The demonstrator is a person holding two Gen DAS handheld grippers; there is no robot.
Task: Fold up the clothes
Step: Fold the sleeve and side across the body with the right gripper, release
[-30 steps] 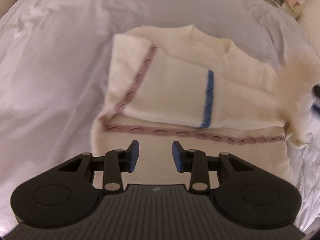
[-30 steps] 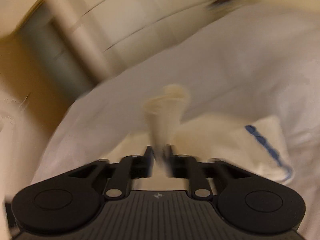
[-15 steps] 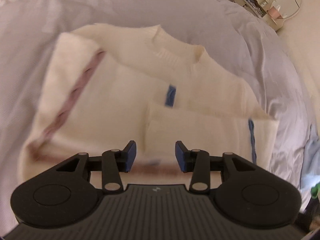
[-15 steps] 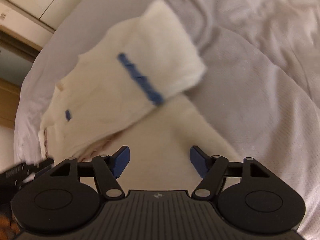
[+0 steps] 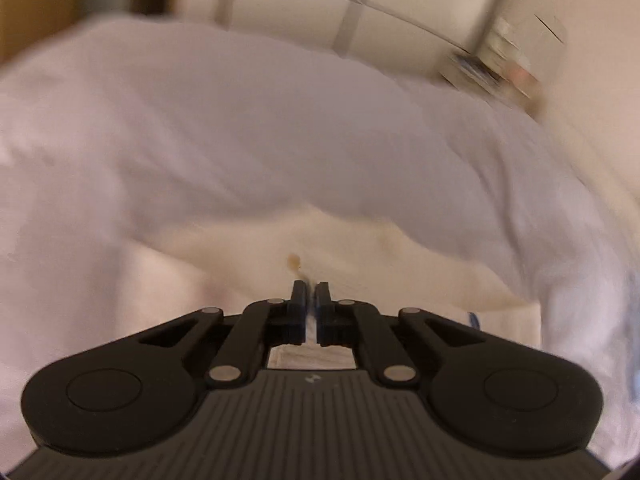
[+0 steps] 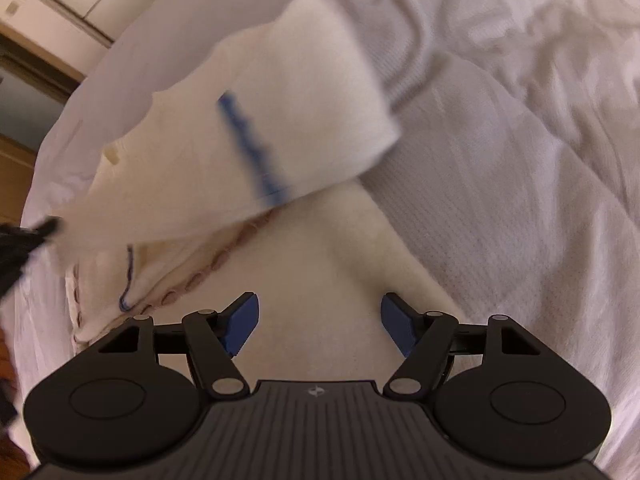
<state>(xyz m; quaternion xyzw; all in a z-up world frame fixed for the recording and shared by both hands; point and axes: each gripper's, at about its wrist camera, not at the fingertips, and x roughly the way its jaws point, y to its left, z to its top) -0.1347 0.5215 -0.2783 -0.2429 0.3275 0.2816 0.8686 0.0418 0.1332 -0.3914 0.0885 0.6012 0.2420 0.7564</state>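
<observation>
Low in its frame, the left gripper [image 5: 311,292], open half a second ago, has now pinched the cream sweater [image 6: 304,128], lifting a layer. The right gripper [image 6: 319,322] stays wide open above the hem. Another fold looks underway on the white bedsheet [image 6: 500,160].

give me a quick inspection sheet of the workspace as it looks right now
surface: bed with a wrinkled white sheet
job's things: cream sweater with a blue stripe, sleeves folded across the body
clutter: nothing seen on the bed
grippers: left gripper shut on sweater fabric; right gripper open, fingers spread above the sweater's lower part
cables: nothing seen
surroundings: pale cabinet doors; blurred shelf items beyond the bed
</observation>
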